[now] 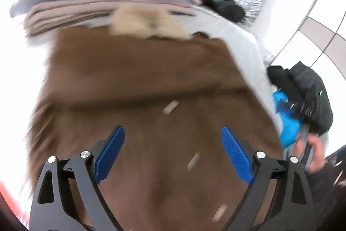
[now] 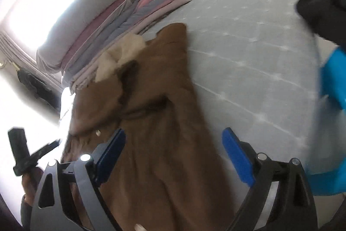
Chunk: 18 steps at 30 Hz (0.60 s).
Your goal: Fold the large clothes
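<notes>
Well, the quilted mattress (image 2: pixel 248 40) fills the room, a folded stack (image 2: pixel 129 10) at eleven o'clock. Below it the brown coat (image 2: pixel 160 122) lies lengthwise. Left gripper (image 1: pixel 173 151) and right gripper (image 2: pixel 174 151) both hover wide, empty.

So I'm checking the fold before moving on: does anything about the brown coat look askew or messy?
Yes. The brown coat lies rumpled on the mattress, with creases near its cream fur collar, which is bunched against the stack of folded bedding. Both the left gripper and right gripper are open, holding nothing.
</notes>
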{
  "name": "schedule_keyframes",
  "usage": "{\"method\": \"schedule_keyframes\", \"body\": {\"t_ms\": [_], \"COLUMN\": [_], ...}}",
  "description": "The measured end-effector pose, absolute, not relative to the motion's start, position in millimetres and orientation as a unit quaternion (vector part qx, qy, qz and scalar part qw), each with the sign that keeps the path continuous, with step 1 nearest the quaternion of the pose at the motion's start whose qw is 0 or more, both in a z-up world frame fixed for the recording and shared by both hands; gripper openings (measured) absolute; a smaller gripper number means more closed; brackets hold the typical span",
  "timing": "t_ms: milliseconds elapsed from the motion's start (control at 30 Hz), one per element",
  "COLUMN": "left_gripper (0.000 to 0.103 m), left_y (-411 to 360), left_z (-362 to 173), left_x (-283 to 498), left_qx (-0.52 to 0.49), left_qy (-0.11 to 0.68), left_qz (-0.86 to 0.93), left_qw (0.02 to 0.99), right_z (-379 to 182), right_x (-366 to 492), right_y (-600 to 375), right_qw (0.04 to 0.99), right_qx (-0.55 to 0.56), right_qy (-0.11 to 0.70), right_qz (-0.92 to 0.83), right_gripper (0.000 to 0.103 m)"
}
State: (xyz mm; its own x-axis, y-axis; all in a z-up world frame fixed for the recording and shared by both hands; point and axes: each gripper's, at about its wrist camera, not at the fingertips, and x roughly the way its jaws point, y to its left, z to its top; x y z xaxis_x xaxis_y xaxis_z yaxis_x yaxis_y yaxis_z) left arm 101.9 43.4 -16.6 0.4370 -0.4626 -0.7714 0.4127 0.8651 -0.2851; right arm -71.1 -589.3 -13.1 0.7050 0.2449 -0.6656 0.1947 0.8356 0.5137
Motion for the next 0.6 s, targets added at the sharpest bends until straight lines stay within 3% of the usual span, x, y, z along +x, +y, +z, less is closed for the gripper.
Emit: {"method": "schedule_keyframes", "body": {"t_ms": [100, 300, 467, 600], "left_gripper": [0.087, 0.087, 0.087, 0.087], "left_y": [113, 248, 291, 293], "left_z": [-33, -58, -81, -83], "left_x": [61, -6, -30, -37], "left_qx": [-0.049, -0.207, -0.306, -0.269], "left_qy": [0.48, 0.467, 0.449, 0.463], "left_qz": [-0.213, -0.106, -0.064, -0.086], "left_qw": [0.85, 0.853, 0.837, 0.84], "right_z": [-24, -55, -62, -72], "right_x": [-97, -116, -115, -120], "right_y": [-597, -571, -567, -572], "right_qw": [0.866, 0.838, 0.83, 0.821], "right_qx": [0.3, 0.315, 0.358, 0.404], "right_qy": [0.398, 0.437, 0.413, 0.383], "right_qz": [0.028, 0.088, 0.113, 0.125], "right_gripper": [0.088, 0.089, 0.089, 0.09]}}
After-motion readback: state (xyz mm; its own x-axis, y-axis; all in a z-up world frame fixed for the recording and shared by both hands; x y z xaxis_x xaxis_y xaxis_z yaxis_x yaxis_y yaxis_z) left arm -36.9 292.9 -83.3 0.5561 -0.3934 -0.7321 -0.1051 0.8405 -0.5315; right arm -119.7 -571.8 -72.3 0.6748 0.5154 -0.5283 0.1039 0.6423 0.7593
